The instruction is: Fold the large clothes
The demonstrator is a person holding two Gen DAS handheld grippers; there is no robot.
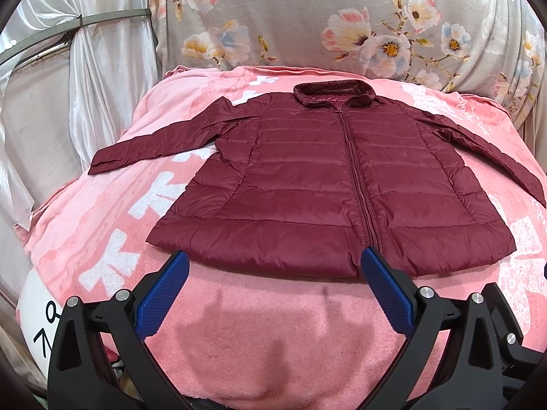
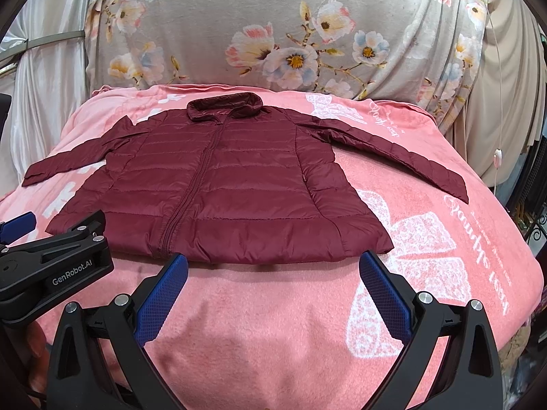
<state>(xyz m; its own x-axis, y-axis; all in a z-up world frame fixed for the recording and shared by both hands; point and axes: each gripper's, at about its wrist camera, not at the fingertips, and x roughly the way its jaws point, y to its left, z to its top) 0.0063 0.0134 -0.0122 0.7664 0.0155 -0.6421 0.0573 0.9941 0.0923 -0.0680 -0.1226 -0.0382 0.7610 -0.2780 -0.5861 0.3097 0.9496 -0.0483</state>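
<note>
A maroon quilted puffer jacket (image 1: 318, 184) lies flat, zipped, front up, on a pink blanket (image 1: 259, 324), collar at the far side and both sleeves spread out. It also shows in the right wrist view (image 2: 218, 184). My left gripper (image 1: 275, 259) is open and empty, its blue fingertips just short of the jacket's hem near the zipper. My right gripper (image 2: 273, 261) is open and empty, just short of the hem right of the zipper. The left gripper's body (image 2: 51, 266) shows at the left of the right wrist view.
The pink blanket (image 2: 444, 246) covers a raised bed-like surface that drops off at the left and right. A grey floral cloth (image 1: 342, 17) rises behind it. White curtains (image 1: 85, 68) hang at the left. A thin cord with a switch (image 2: 496, 157) hangs at the right.
</note>
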